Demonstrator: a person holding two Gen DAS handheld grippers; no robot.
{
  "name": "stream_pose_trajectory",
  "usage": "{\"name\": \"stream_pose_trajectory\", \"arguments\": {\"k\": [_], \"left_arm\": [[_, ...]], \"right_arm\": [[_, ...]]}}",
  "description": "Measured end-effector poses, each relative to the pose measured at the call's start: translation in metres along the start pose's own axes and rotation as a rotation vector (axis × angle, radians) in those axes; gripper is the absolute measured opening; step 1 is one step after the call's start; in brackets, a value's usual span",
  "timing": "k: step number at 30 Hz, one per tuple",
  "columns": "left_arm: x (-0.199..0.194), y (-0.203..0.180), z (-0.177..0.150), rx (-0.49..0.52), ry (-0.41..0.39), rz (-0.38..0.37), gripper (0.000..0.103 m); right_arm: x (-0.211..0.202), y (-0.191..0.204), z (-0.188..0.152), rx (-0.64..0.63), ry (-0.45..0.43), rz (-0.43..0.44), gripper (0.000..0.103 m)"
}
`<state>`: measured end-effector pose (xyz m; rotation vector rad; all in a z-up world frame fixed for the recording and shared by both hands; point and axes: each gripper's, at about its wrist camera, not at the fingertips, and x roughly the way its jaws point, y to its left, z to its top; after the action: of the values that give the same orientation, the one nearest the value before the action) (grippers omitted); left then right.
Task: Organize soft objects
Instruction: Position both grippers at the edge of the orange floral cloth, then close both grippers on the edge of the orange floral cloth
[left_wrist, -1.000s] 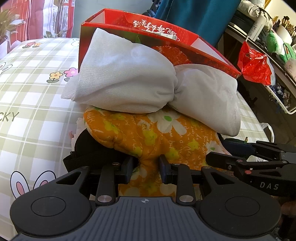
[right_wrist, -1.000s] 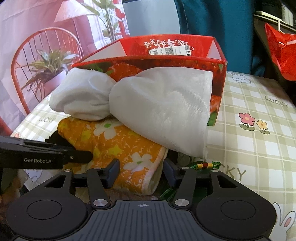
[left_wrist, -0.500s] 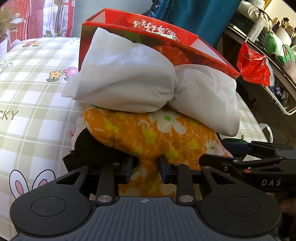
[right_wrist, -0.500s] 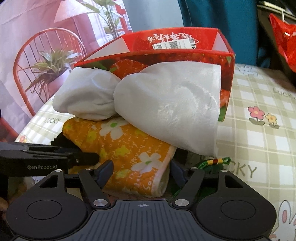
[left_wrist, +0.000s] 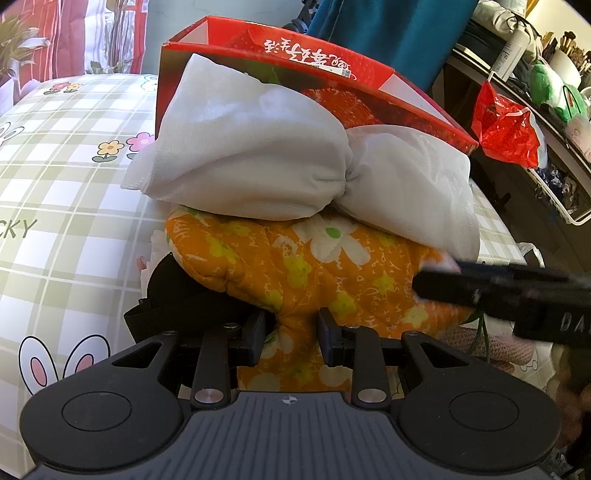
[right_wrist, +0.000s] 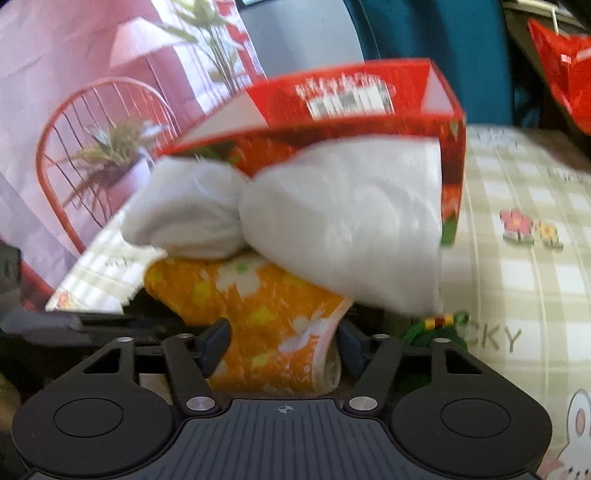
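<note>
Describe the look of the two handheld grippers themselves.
Both are matte black plastic. The left gripper has a ribbed grey-black deck with a small crosshair mark, two round discs, silver pivot screws and squarish black pads. The right gripper matches, with bluish pads; its side shows white lettering, blurred here. No cables or sleeves show.

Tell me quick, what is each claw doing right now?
Left claw: closed on the orange flowered padded cloth.
Right claw: jaws just closing around the same cloth's edge; a firm grip cannot be told.
</note>
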<state>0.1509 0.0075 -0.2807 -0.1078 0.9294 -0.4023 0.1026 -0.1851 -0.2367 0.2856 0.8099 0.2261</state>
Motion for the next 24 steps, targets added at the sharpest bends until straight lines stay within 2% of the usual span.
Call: {"name": "stream_pose_trajectory", "arguments": {"k": [1, 4, 6, 8, 11, 13, 17, 24], "left_arm": [[0.0, -0.001, 0.0, 0.002, 0.0, 0.001, 0.032], [0.0, -0.001, 0.0, 0.005, 0.001, 0.002, 0.032], [0.0, -0.002, 0.0, 0.003, 0.001, 0.001, 0.032], [0.001, -0.002, 0.0, 0.003, 0.001, 0.0, 0.032], [0.001, -0.002, 0.0, 0.008, -0.001, -0.002, 0.032], [0.001, 0.0, 0.002, -0.003, -0.001, -0.013, 0.033], [-0.003, 0.016, 0.005, -0.094, -0.008, -0.07, 0.035], [-0.015, 0.034, 0.014, -0.203, -0.051, -0.096, 0.038]], "right_arm": [[-0.002, 0.001, 0.003, -0.009, -0.014, 0.004, 0.048], [-0.003, 0.005, 0.009, -0.039, -0.032, 0.006, 0.043], [0.001, 0.006, 0.011, -0.054, -0.028, 0.0, 0.035], [0.009, 0.003, 0.011, -0.058, -0.021, -0.021, 0.019], [0.015, -0.006, 0.007, -0.027, -0.007, -0.029, 0.012], [0.017, -0.01, 0.002, -0.027, -0.001, -0.032, 0.01], [0.021, -0.014, -0.004, -0.038, 0.009, -0.043, 0.009], [0.023, -0.011, -0.011, -0.066, 0.006, -0.049, 0.009]]}}
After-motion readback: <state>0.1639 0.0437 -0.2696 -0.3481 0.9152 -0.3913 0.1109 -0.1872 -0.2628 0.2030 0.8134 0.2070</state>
